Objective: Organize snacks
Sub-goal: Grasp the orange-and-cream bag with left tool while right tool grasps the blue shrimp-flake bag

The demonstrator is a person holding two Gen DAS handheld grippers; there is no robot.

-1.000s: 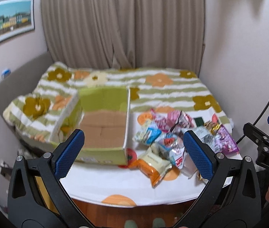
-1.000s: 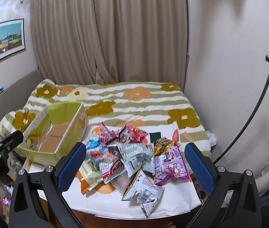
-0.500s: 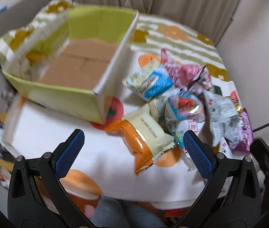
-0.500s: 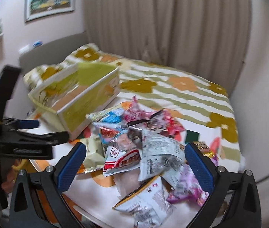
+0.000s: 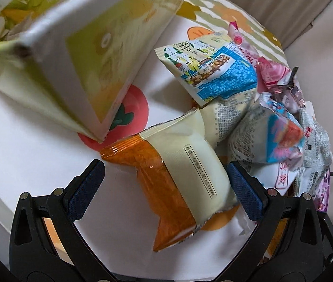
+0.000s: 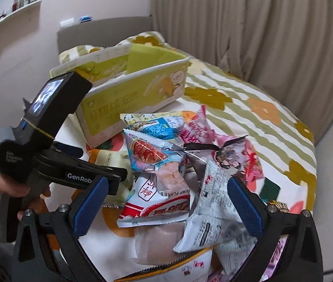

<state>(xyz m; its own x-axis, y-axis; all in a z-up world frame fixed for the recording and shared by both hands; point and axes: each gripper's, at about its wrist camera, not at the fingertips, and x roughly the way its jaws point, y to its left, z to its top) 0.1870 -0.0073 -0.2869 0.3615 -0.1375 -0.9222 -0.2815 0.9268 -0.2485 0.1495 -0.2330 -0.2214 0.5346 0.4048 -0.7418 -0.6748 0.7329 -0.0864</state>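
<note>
Our left gripper [image 5: 165, 183] hangs spread wide around an orange-and-cream packet [image 5: 178, 176]; our right gripper [image 6: 166, 202], likewise unclenched, hovers over the snack pile [image 6: 180, 164]. Beyond, the green box [image 6: 128, 98] seemingly awaits everything.

In my left wrist view, the box [image 5: 77, 47] filled the upper left of the frame, its near corner resting on the table [image 5: 25, 145]. One packet [image 5: 178, 176] lay at centre, between my left gripper [image 5: 164, 183] fingers. The printed bag [image 5: 213, 70] sat above it, right of the box. More packets [image 5: 284, 136] were heaped at right, seemingly overlapping. In my right wrist view, the pile [image 6: 178, 164] lay mid-frame, the box upper left.
</note>
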